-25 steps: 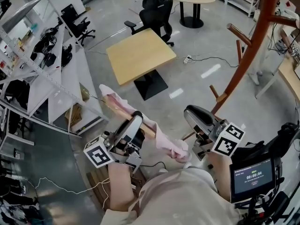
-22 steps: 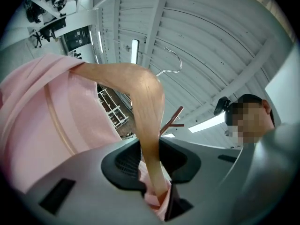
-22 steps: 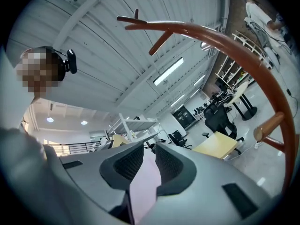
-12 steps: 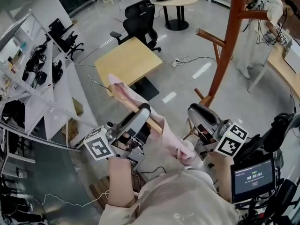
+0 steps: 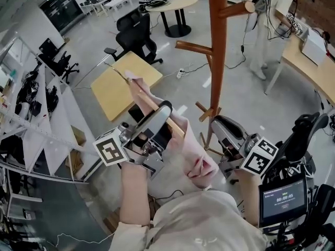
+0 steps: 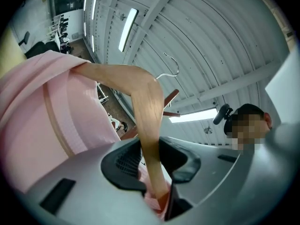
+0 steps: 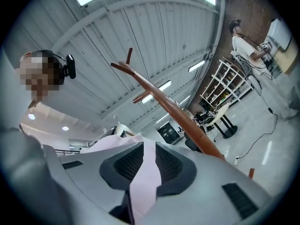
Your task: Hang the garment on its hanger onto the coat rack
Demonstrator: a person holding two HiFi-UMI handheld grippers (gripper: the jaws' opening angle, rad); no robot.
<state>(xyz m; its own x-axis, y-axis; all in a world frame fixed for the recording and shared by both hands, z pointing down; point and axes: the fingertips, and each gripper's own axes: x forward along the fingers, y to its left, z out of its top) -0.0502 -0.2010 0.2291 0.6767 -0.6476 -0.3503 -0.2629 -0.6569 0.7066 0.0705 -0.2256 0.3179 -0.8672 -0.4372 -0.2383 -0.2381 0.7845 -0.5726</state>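
A pink garment (image 5: 191, 153) hangs on a wooden hanger (image 5: 149, 103) whose metal hook (image 5: 116, 69) points up and to the left. My left gripper (image 5: 166, 113) is shut on the hanger's arm (image 6: 149, 114), with pink cloth (image 6: 47, 111) draped to its left and the hook (image 6: 169, 68) above. My right gripper (image 5: 217, 128) is shut on a strip of the pink garment (image 7: 145, 172). The brown coat rack (image 5: 215, 51) stands just beyond both grippers, one peg (image 5: 192, 47) reaching left above the hanger. In the right gripper view the rack (image 7: 171, 104) rises slantwise ahead.
A yellow square table (image 5: 118, 90) and black office chairs (image 5: 133, 30) stand behind the hanger. White shelving (image 5: 47, 114) runs along the left. A round table (image 5: 170, 4) is at the back; a person (image 5: 264, 25) stands by a desk (image 5: 309, 61) at right.
Both grippers have risen and moved forward with the hanger and garment. The coat rack now stands in the middle of the head view, much closer to the hanger.
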